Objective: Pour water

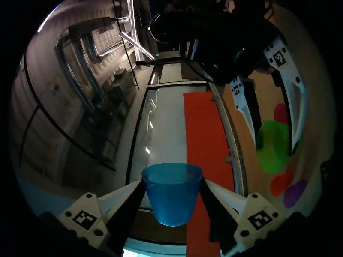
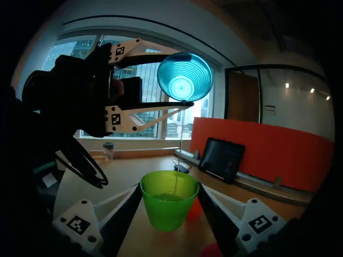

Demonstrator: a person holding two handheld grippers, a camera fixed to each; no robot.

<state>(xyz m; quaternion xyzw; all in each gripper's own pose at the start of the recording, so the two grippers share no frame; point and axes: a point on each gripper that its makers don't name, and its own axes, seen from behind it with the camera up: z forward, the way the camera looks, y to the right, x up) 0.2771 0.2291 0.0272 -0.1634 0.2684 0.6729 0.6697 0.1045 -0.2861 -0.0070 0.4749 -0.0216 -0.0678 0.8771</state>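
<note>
Tall windows (image 2: 68,49) with city towers behind them curve across the upper left of the right gripper view, under a smooth pale ceiling. A flat orange partition (image 2: 274,150) runs along the right, and a glass-walled room (image 2: 278,98) stands above it. A light wooden desk (image 2: 128,171) spreads over the lower half.

In the left gripper view the left tool (image 1: 172,188) reaches in from the bottom edge. Its white plastic fingers are closed partway, both pressing the sides of a blue cup (image 1: 172,199). The cup is translucent, tapered and round-rimmed. In the right gripper view, at top centre, this cup is tipped with its ribbed inside facing the camera. The hand behind it is a dark shape, hard to make out.

The right tool (image 2: 169,192) rises from the bottom of its own view. Its fingers grip a green cup (image 2: 168,210) of the same tapered plastic, upright just above the desk, with a little water (image 2: 168,197) inside.

A dark flat tablet (image 2: 223,158) leans against the partition at centre right. Flat round discs, pink (image 1: 281,113), orange (image 1: 281,183) and purple (image 1: 295,192), lie on the desk at the right of the left gripper view, partly hidden by the green cup. A small lidded jar (image 2: 108,150) stands on the sill at centre left, blurred. A hair-thin stream (image 2: 181,141) falls from the blue cup's rim into the green one.
</note>
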